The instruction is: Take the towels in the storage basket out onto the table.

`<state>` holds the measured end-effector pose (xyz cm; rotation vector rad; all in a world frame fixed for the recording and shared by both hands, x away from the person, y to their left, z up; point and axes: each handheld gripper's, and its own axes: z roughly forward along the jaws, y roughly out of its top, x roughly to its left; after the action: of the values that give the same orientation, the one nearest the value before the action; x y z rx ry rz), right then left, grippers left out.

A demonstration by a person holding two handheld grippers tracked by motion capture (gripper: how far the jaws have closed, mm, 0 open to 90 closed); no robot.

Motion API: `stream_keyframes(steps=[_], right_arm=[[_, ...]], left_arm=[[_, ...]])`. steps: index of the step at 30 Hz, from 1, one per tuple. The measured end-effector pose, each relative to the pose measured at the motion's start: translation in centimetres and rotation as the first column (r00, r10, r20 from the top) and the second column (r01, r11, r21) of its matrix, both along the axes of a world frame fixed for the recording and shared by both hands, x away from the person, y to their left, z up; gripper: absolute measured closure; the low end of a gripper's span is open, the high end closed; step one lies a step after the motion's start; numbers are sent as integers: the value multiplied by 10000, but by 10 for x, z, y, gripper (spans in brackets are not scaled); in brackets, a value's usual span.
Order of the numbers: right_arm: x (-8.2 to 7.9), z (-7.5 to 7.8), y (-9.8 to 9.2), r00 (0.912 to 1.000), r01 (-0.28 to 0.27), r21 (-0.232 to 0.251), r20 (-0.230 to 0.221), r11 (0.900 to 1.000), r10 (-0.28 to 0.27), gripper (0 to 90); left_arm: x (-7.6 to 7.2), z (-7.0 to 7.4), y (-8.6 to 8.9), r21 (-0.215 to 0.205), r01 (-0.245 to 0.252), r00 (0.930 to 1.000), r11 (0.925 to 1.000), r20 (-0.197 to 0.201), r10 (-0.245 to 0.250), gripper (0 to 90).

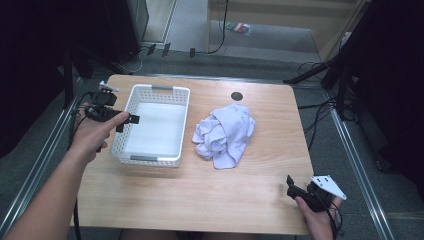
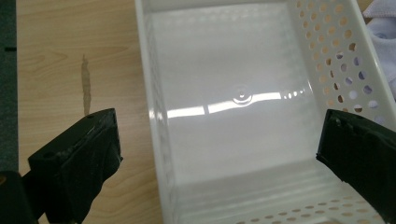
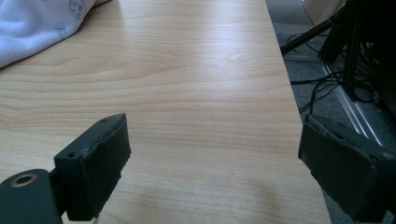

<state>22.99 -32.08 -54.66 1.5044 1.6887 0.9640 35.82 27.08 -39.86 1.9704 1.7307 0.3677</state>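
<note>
We hold our left gripper wide open and empty over the white basket's left rim; the crumpled cloth lies to the basket's right, nearer our open, empty right gripper.

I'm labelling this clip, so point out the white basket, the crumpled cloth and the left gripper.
white basket (image 1: 136, 159): high view, on its near wall.
crumpled cloth (image 1: 225, 134): high view, middle of the bundle.
left gripper (image 1: 127, 120): high view, between its jaw tips, over the basket's left rim.
</note>
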Motion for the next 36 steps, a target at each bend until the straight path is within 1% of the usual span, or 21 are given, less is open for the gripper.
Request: stream_keyframes(steps=[3, 4, 6, 9, 10, 12, 13, 15, 16, 19, 20, 21, 24, 25, 28, 30, 32, 33, 34, 35, 36], right_arm=[[0, 0, 0, 10000, 5, 2, 7, 10000, -5, 90], [0, 0, 0, 10000, 4, -3, 5, 10000, -4, 90], [0, 0, 0, 10000, 5, -8, 24, 10000, -5, 90], [0, 0, 0, 10000, 29, 9, 5, 10000, -29, 91], [0, 0, 0, 10000, 38, 7, 4, 10000, -38, 90], [0, 0, 0, 10000, 41, 1, 15, 10000, -41, 90], [0, 0, 0, 10000, 48, 9, 12, 10000, -48, 90], [0, 0, 0, 10000, 74, 7, 18, 10000, -74, 90], [0, 0, 0, 10000, 87, -4, 6, 10000, -87, 91], [0, 0, 0, 10000, 88, -4, 3, 10000, -88, 90], [0, 0, -1, 10000, 73, -5, 16, 10000, -73, 90], [0, 0, -1, 10000, 69, -7, 19, 10000, -69, 90], [0, 0, -1, 10000, 73, -4, 20, 10000, -73, 90], [0, 0, -1, 10000, 75, -3, 21, 10000, -75, 91], [0, 0, 0, 9999, 94, -26, 40, 10000, -94, 90], [0, 0, 0, 9999, 109, -10, 27, 9999, -109, 90], [0, 0, 0, 9999, 122, -25, -11, 9999, -122, 91], [0, 0, 1, 9999, 133, -39, -15, 9999, -133, 90], [0, 0, 1, 9999, 137, -52, -14, 9999, -137, 91], [0, 0, 1, 9999, 143, -51, -22, 9999, -143, 90], [0, 0, 1, 9999, 146, -79, -21, 9999, -146, 91]], left_arm=[[-13, -2, 11, 20, -164, 9998, 9999, 89, 164, 0], [-16, -2, 13, -4, -164, 9998, 9999, 54, 165, 0], [-25, -6, 19, -167, -298, 9993, 9994, 207, 301, 0], [-39, -14, 27, -115, -347, 9991, 9993, 233, 350, 0], [-46, -17, 29, -242, -345, 9989, 9991, 298, 352, 0], [-55, -21, 32, -334, -387, 9984, 9987, 395, 400, 0], [-61, -24, 34, -427, -489, 9975, 9979, 495, 510, 0], [-72, -29, 37, -441, -543, 9963, 9975, 647, 571, 0], [-77, -31, 39, -459, -591, 9947, 9972, 811, 627, 0], [-91, -36, 44, -307, -717, 9901, 9970, 1187, 748, 0], [-95, -38, 45, -331, -735, 9888, 9967, 1279, 772, 0], [-99, -41, 46, -362, -635, 9886, 9973, 1345, 678, 0], [-114, -51, 48, -743, -463, 9809, 9962, 1851, 594, 0], [-119, -56, 48, -762, -448, 9779, 9961, 2005, 593, 0], [-132, -72, 50, -844, -547, 9637, 9949, 2563, 747, 0], [-139, -85, 54, -1277, -662, 9508, 9896, 2928, 1014, 0], [-144, -94, 56, -1351, -749, 9369, 9880, 3298, 1162, 0], [-147, -98, 57, -1494, -599, 9244, 9870, 3648, 1113, 0], [-152, -102, 58, -1615, -497, 9044, 9856, 4114, 1130, 0], [-157, -106, 59, -1734, -405, 8906, 9840, 4401, 1142, 0], [-161, -112, 61, -1976, -258, 8746, 9799, 4704, 1179, 0]])
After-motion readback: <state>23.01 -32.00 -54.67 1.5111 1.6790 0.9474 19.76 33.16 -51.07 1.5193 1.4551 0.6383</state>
